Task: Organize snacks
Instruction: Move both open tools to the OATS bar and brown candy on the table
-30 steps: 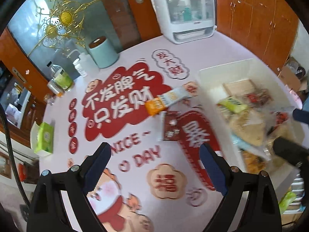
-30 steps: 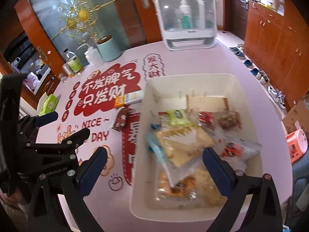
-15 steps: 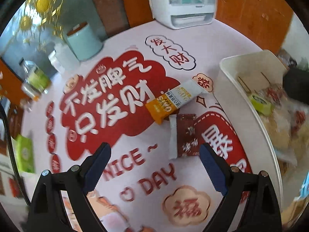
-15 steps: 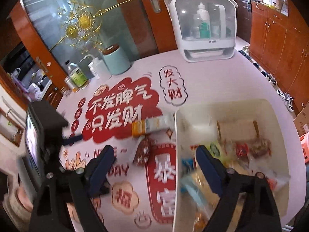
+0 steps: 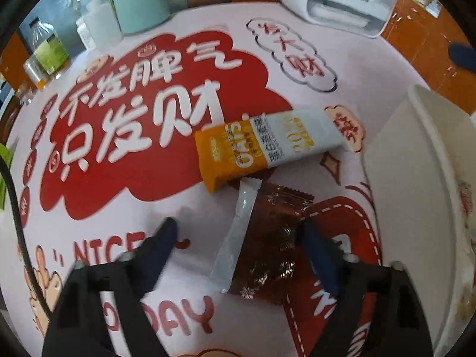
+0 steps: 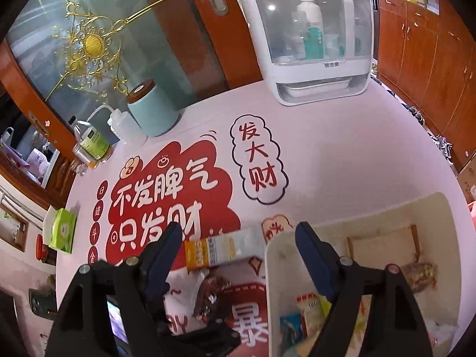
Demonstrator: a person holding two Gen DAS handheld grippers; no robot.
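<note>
A brown foil snack packet (image 5: 267,238) with a clear edge lies on the printed tablecloth. My left gripper (image 5: 241,232) is open and low, its fingers on either side of the packet. An orange-and-white oat bar (image 5: 264,145) lies just beyond it. The white bin (image 5: 416,160) of snacks stands to the right. In the right wrist view my right gripper (image 6: 238,235) is open and empty, raised above the oat bar (image 6: 223,250), the brown packet (image 6: 211,294) and the bin's left rim (image 6: 270,267). The bin holds several wrapped snacks (image 6: 309,309).
A white dish-rack box (image 6: 309,38) stands at the table's far side. A teal canister (image 6: 151,110), a squeeze bottle (image 6: 125,128) and a green-labelled bottle (image 6: 92,145) stand at the far left. A green tissue box (image 6: 62,232) is at the left edge.
My left gripper has moved forward and down onto the brown packet. My right gripper has swung left and up, away from over the bin toward its left rim.
</note>
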